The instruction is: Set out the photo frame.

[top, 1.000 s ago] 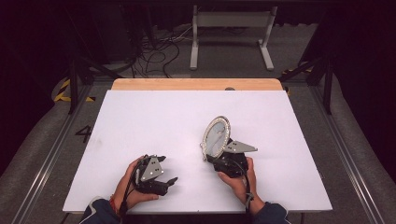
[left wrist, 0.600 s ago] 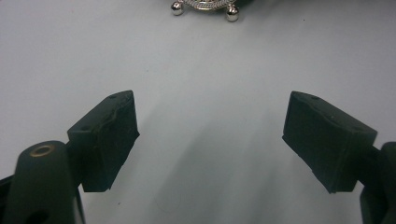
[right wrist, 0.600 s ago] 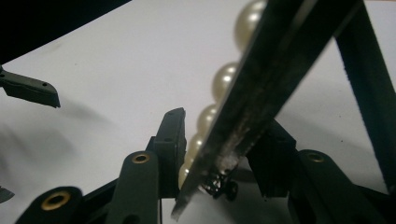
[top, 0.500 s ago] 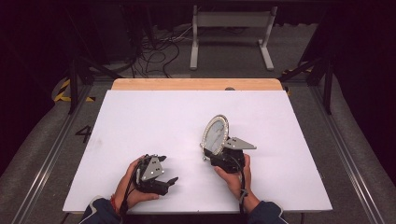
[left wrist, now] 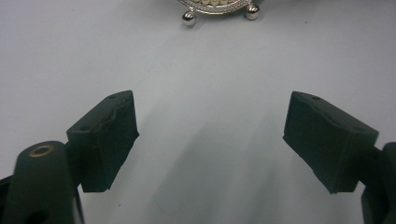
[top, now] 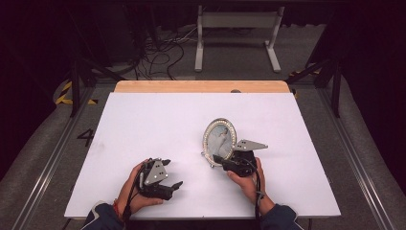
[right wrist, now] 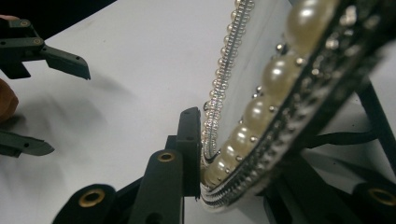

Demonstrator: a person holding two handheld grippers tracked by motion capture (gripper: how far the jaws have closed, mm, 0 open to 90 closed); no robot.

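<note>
Fingers on the right gripper (top: 221,160) pinch the lower edge of the one picture frame (top: 219,139) on the table, an oval silver frame ringed with pearls and small beads. In the right gripper view the near black finger (right wrist: 189,149) presses flat against the frame's (right wrist: 261,116) glass face, and the jaws have just been closing with that rim between them; the far finger sits behind the frame, mostly hidden. Held this way, the frame stands upright a little right of the middle of the white table (top: 158,124), its face turned toward the left side. The right hand (top: 246,179) wraps the gripper body just behind the frame, nearer the person.

Over to the frame's left and closer to the table's near edge, the left gripper (top: 176,184) rests low in the left hand (top: 136,189), well apart from the frame. Its two fingers (left wrist: 109,135) are spread wide with bare tabletop between them, holding and touching nothing. Ahead of them, in the left gripper view, the frame's (left wrist: 217,7) two little ball feet stand on the table.

Count: two grippers, one frame.
</note>
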